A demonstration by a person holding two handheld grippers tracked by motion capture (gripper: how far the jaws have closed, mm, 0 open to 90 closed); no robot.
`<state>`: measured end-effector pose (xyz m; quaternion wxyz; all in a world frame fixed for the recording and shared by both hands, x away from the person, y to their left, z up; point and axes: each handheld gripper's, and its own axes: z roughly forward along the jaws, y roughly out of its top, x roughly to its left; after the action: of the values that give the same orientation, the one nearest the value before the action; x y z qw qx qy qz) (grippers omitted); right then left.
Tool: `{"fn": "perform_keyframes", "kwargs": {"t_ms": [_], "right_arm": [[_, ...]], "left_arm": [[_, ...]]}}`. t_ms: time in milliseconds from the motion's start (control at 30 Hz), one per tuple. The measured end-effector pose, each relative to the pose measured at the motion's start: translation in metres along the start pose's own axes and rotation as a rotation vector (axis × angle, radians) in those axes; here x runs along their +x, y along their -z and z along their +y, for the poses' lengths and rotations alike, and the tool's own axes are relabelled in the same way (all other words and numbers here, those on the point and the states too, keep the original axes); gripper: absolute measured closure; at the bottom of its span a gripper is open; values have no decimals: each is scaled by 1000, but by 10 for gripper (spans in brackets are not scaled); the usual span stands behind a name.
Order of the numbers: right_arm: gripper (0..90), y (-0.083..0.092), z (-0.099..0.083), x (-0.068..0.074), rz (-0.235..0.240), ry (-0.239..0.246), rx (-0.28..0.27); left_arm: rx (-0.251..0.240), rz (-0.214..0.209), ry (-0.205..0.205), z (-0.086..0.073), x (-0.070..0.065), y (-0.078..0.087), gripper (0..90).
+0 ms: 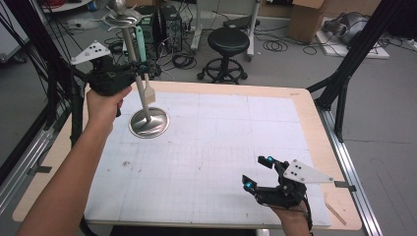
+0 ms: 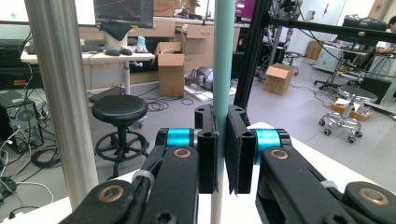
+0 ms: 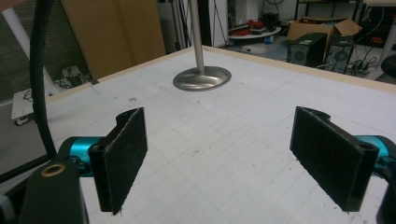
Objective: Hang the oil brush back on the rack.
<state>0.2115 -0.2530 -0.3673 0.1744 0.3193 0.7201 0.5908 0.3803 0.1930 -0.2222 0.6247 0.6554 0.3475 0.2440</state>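
A: By the stand (image 1: 149, 122), far-left of table (image 1: 305, 118), left gripper (image 1: 139, 69) is clamped on the spatula (image 1: 142, 73) handle.
B: Right gripper (image 1: 256, 172) gapes, idle. Spatula cd knock the stand over if swung.

My left gripper (image 1: 139, 69) is up high with its jaws squeezed tight. My right gripper (image 1: 258, 173) sits low, jaws wide apart.
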Motion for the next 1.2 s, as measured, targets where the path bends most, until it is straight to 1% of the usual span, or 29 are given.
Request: {"fn": "perform_keyframes", "kwargs": {"t_ms": [100, 167, 333, 433, 600, 733, 833, 900, 933, 1000, 1033, 1133, 1167, 1200], "right_arm": [[182, 0, 0, 0, 1, 4, 0], [182, 1, 0, 0, 1, 1, -1], [182, 1, 0, 0, 0, 0, -1], [183, 2, 0, 1, 5, -2, -8], [182, 2, 0, 1, 4, -2, -5], [182, 2, 0, 1, 6, -6, -5], [182, 2, 0, 1, 8, -3, -5], [182, 1, 0, 2, 9, -9, -2], [182, 1, 0, 2, 10, -4, -1], [182, 1, 0, 1, 11, -4, -1], [182, 1, 0, 2, 10, -8, -1], [183, 2, 0, 2, 14, -7, 0], [183, 1, 0, 2, 14, -8, -3], [183, 0, 0, 2, 18, -13, 0]], "left_arm": [[3, -3, -1, 0, -1, -1, 838], [2, 0, -8, 1, -3, -1, 838], [-2, 8, -1, 2, -1, -1, 838], [10, 12, -7, 4, -2, -4, 838], [11, 18, -4, 5, -3, -6, 838], [16, 28, -7, 5, -3, -7, 838], [31, 41, -4, 3, -5, -10, 838], [31, 43, -5, 3, -5, -10, 838], [21, 44, -4, 4, -6, -10, 838], [20, 49, -4, 4, -6, -10, 838], [20, 56, -3, 4, -6, -9, 838], [20, 59, 3, 4, -4, -9, 838], [21, 67, 9, 4, -4, -10, 838], [21, 67, 9, 4, -4, -10, 838]]}}
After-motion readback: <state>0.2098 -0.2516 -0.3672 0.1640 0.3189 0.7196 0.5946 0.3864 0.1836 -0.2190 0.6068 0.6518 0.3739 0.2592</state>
